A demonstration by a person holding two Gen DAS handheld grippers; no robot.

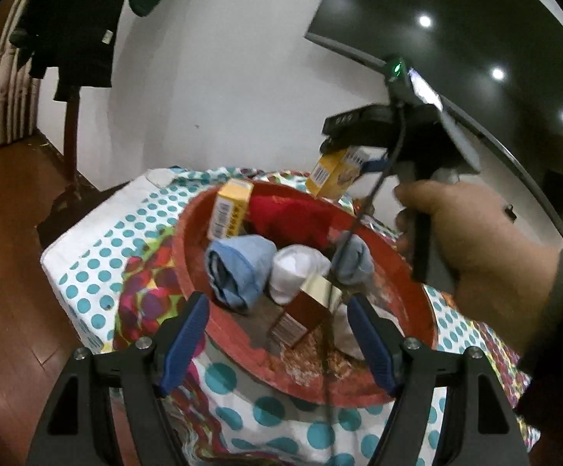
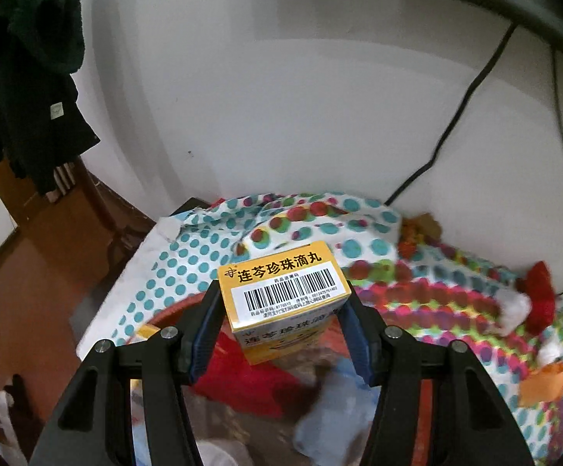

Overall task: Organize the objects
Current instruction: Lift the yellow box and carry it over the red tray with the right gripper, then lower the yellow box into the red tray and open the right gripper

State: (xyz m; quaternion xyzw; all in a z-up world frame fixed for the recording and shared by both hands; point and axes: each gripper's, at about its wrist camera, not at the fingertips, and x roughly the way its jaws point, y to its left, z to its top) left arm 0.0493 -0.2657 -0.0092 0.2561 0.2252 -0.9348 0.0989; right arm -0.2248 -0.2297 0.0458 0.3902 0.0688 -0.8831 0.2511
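Red bowl (image 1: 188, 240): round, worn rim, seen centre of left wrist frame on polka-dot cloth (image 1: 99, 240).
Rolled cloth bundles counted in bowl: two blue (image 1: 238, 272), one white (image 1: 297, 272); red cloth (image 1: 289, 213) behind.
Yellow boxes counted: two. One (image 1: 229, 209) stood upright at bowl's upper-left edge; other, barcoded yellow box (image 2: 287, 295), clamped between right gripper (image 2: 281, 330) pads above bowl.
Brown box (image 1: 304, 310): one.
Left gripper (image 1: 277, 345): jaws wide apart, nothing held, lower centre.

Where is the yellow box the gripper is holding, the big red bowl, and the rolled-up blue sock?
yellow box (image 2: 285, 291): right wrist view, on its barcode label.
red bowl (image 1: 192, 213): left wrist view, on its far-left rim.
blue sock (image 1: 238, 268): left wrist view, on the middle of the roll.
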